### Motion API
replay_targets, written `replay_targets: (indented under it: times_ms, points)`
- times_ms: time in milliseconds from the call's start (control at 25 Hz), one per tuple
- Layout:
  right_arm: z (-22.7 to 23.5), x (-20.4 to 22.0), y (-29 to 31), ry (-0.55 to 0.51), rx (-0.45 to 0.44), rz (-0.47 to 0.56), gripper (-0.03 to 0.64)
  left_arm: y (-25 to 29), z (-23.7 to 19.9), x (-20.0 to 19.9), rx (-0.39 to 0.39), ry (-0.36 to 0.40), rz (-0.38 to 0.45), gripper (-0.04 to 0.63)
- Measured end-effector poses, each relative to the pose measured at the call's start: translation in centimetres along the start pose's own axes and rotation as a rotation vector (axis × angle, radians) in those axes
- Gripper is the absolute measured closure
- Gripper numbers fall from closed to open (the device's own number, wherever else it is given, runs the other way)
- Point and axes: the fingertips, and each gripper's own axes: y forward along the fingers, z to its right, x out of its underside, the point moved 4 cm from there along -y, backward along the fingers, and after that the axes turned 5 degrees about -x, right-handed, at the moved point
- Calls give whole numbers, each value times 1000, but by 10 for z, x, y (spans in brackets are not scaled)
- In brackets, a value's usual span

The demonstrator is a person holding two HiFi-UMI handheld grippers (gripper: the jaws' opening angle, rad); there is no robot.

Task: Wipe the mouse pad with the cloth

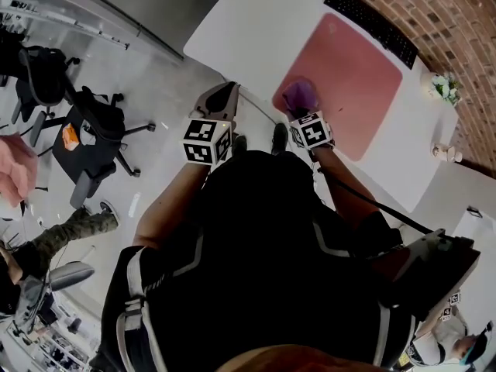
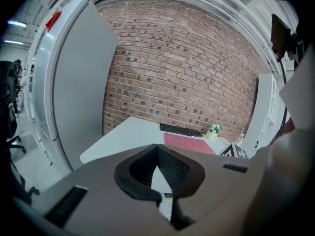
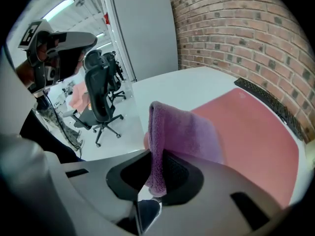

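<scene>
Right gripper view shows the right gripper with its jaws clamped on a fold of the purple cloth, most of which bunches out ahead of the tips so that soft fabric, rather than the jaws, would meet the surface. The cloth sits at the near left corner of the pink mouse pad, though I cannot tell whether it presses on the pad or hangs just above it. That corner looks like a sensible starting point, since nearly the whole pad lies ahead towards the black keyboard and the brick wall. The left gripper has its jaws closed tip to tip with nothing between them. It hangs near the edge of the white desk, beside the pad and apart from it, probably to keep clear of the wiping path. By my reading, the wipe is only at its start.
</scene>
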Motion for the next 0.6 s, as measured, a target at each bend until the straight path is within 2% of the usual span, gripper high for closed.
replay_targets:
  times_ms: [360,600]
  points:
    - [-26,-23,21,-38,-66,5,557,-18,-12,6,-56,-18,2,594]
    - [-36,-40,25,-41,-92,28,557,-24,-13,4,-58,-26,13,594]
